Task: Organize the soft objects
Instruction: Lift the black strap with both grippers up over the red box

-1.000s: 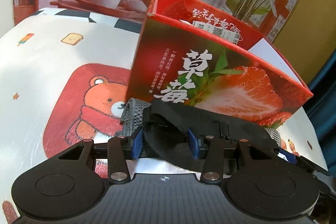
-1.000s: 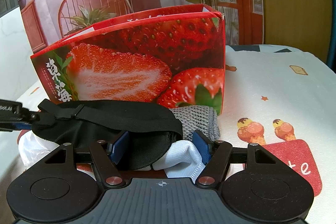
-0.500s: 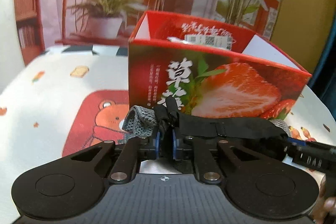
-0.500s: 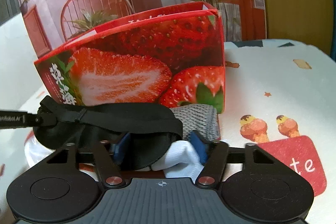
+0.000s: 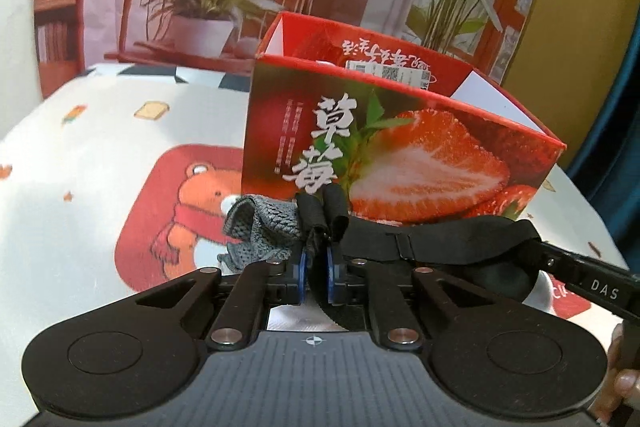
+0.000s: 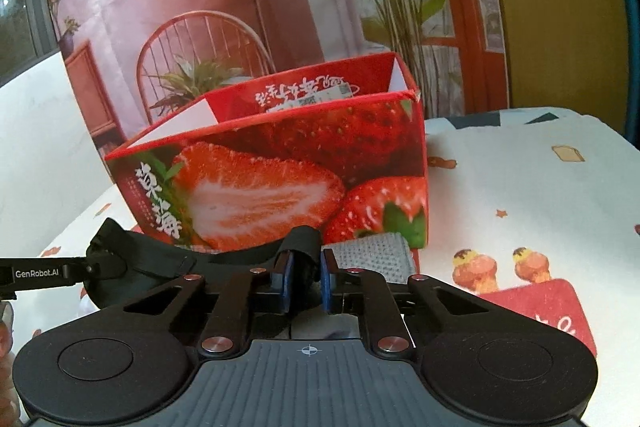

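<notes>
**Both ends of the eye mask are now pinched and the mask is lifted before the box**

A second ago both tongs were spread wide around the soft pile; half a second ago only the left pair had been closed. Now the right gripper (image 6: 305, 277) is also closed down to a narrow gap, with a fold of the black eye mask (image 6: 160, 259) clamped between its blue pads. The left gripper (image 5: 316, 265) is shut almost fully on the bunched strap at the mask's other end, which sticks up at 12 o'clock from its tips.

The mask is thus held at both ends and stretched between the two tools, just in front of the strawberry box (image 5: 400, 155). In the left wrist view the right tool is seen at 3 o'clock, holding the mask's far end. The grey knitted cloth (image 5: 260, 227) is left lying at the foot of the box, at 10 o'clock from the left tips, on the bear-print tablecloth (image 5: 120, 155).

From the raised viewpoint, with the box's open top now visible, it is judged that the mask is being carried up. The likely next step is a move over the rim, then release inside.
</notes>
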### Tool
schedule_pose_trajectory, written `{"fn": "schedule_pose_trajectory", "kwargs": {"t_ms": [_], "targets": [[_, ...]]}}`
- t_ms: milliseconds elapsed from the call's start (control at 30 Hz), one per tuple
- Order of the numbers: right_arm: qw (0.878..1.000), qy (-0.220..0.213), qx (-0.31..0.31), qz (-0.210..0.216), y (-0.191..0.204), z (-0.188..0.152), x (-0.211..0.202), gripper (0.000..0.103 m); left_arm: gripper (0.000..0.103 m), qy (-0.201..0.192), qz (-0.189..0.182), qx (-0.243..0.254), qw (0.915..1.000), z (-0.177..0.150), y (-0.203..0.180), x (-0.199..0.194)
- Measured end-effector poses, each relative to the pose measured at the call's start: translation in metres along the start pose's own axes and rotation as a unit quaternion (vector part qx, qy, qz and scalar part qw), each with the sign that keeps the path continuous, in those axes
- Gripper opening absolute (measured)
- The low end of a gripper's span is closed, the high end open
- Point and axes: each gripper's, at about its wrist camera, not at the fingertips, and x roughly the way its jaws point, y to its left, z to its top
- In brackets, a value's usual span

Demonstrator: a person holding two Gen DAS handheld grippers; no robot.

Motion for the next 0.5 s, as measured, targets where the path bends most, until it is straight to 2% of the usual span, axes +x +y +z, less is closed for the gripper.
{"fn": "schedule_pose_trajectory", "kwargs": {"t_ms": [500], "targets": [[1.000, -0.008, -0.006, 0.001, 0.009, -0.007, -0.026, 0.012, 0.010, -0.019, -0.011, 0.011, 0.9997, -0.008, -0.005, -0.021]]}}
